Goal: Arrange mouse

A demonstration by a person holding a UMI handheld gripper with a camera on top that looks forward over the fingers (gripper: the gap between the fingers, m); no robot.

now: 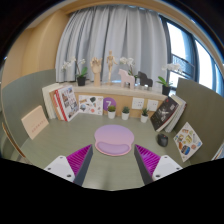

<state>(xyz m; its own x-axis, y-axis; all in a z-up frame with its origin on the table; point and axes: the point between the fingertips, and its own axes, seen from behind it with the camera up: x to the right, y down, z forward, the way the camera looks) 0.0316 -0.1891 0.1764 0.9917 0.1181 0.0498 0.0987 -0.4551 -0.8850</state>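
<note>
The gripper (pixel 111 163) hung above the grey-green table (pixel 60 150) with its two fingers spread well apart and nothing between them — each purple pad (pixel 72 160) faced inward across an empty gap. Just ahead of the fingertips, centred between them, lay a round pink mat (pixel 113 139) flat on the table, with a paler disc on top of it. No mouse could be made out anywhere on the table; a small dark object (pixel 163 139) sat to the right of the mat, beyond the right finger, too small to identify. Further back, books (pixel 62 102) stood upright at the left, with a pale card (pixel 34 122) leaning nearer the front. Along the rear ran a low shelf (pixel 120 90) bearing small figurines and potted plants, and two small pots (pixel 111 112) stood on the table below it. More books and cards leaned at the right — one picture card (pixel 187 143) lay nearest the right finger. Grey curtains (pixel 110 35) hung behind everything
</note>
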